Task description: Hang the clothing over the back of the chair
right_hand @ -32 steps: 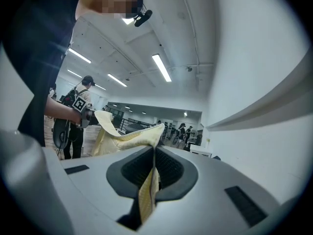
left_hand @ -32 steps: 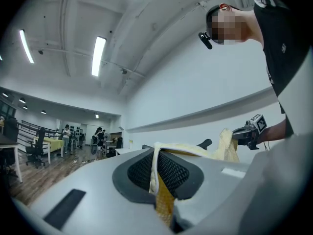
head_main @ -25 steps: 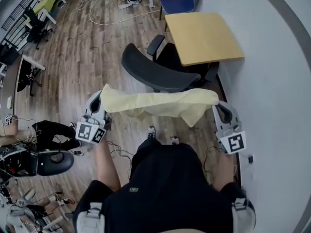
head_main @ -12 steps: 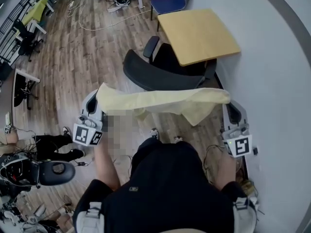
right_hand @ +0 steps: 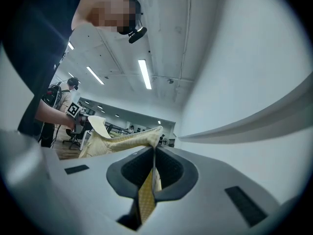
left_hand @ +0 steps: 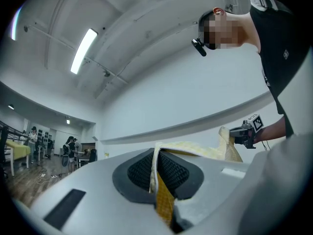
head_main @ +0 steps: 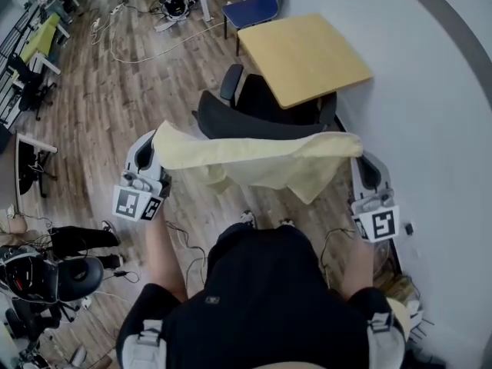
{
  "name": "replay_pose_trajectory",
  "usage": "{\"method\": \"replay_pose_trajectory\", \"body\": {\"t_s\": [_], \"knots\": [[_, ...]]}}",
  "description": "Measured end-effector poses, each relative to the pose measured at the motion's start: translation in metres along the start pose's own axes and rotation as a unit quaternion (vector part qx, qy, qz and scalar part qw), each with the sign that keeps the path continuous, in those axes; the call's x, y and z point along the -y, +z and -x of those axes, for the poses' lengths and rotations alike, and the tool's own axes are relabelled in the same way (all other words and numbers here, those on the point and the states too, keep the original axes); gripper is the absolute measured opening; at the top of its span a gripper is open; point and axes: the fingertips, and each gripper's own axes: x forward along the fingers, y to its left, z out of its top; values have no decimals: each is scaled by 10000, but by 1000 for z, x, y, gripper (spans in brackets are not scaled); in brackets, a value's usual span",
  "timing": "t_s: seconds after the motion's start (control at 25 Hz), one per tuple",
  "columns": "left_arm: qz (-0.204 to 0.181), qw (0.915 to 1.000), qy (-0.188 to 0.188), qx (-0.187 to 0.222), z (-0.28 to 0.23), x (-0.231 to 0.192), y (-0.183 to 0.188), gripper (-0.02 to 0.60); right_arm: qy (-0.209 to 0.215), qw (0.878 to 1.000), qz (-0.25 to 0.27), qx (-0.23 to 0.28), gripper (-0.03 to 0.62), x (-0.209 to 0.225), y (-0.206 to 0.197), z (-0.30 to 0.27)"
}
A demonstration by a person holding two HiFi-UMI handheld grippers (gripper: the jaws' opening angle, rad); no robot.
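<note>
Two grippers are held out in front of the person, one at each end of a pale yellow cloth [head_main: 254, 158]. The left gripper [head_main: 156, 146] is clamped on the cloth's left end. In the left gripper view the fabric is pinched between the closed black pads [left_hand: 139, 171], and a strip of it hangs below them. The right gripper [head_main: 358, 160] is closed in the same way on the right end, the fabric being pressed flat between its jaws in the right gripper view.

The cloth is stretched almost level between the two grippers, with a fold sagging under its middle and right part. It is held in the air just in front of the curved back of the black chair [head_main: 231, 124]; whether it touches the back cannot be told. The chair stands on a wooden floor [head_main: 138, 75], tucked beside a yellow-topped table [head_main: 304, 52] near a white wall [head_main: 430, 91].
</note>
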Motion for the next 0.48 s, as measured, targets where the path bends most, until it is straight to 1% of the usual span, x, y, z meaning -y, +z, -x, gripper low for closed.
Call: {"method": "replay_pose_trajectory", "body": {"t_s": [0.2,0.36,0.48], "knots": [[-95,9993,-354,22,-24,-18,2,8,-244,9996,70,-105,8,-8,1,-17],[-157,9984,-535,-37,-42,-25,-5,8,-398,9979,184,-484,8,-14,-13,-27],[-157,9978,-644,-11,-58,-30,-8,8,-519,9967,208,-595,8,-16,-13,-36]]}}
